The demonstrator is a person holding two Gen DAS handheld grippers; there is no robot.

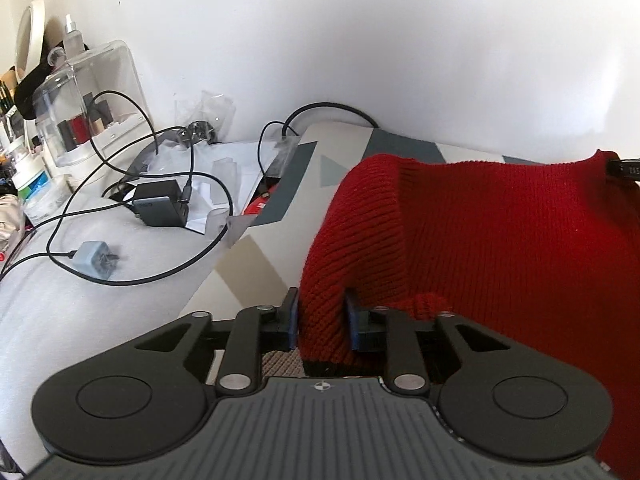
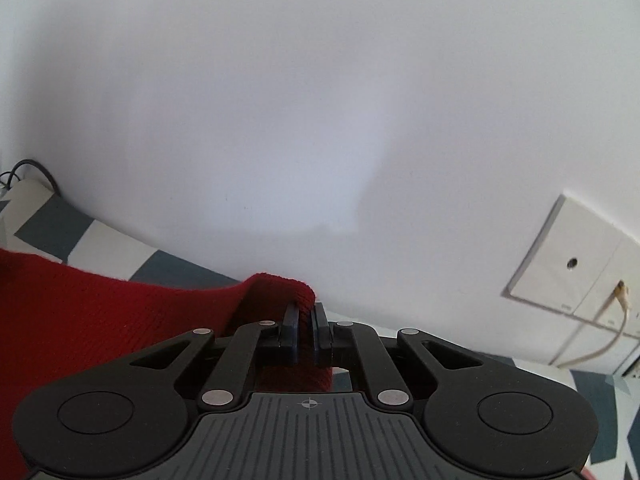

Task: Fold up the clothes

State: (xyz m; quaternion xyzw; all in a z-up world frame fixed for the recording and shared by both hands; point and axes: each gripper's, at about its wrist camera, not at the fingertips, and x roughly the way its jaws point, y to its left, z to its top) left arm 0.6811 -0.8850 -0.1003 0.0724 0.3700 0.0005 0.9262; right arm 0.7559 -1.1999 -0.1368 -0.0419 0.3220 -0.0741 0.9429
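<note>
A red knit sweater (image 1: 500, 248) is held up off a patterned surface (image 1: 256, 276) between both grippers. My left gripper (image 1: 322, 320) is shut on a thick bunched edge of the sweater at its left side. My right gripper (image 2: 306, 330) is shut on another corner of the sweater (image 2: 100, 320), which stretches away to the left in the right wrist view. The right gripper's tip (image 1: 624, 169) shows at the far right edge of the left wrist view, at the sweater's top corner. The lower part of the sweater is hidden.
A white wall (image 2: 280, 120) stands close behind. To the left lie black cables (image 1: 132, 184), a dark charger (image 1: 160, 204), a small grey plug (image 1: 94, 260) and a clear cosmetics box (image 1: 88, 108). A wall socket plate (image 2: 576, 268) with a cable is at the right.
</note>
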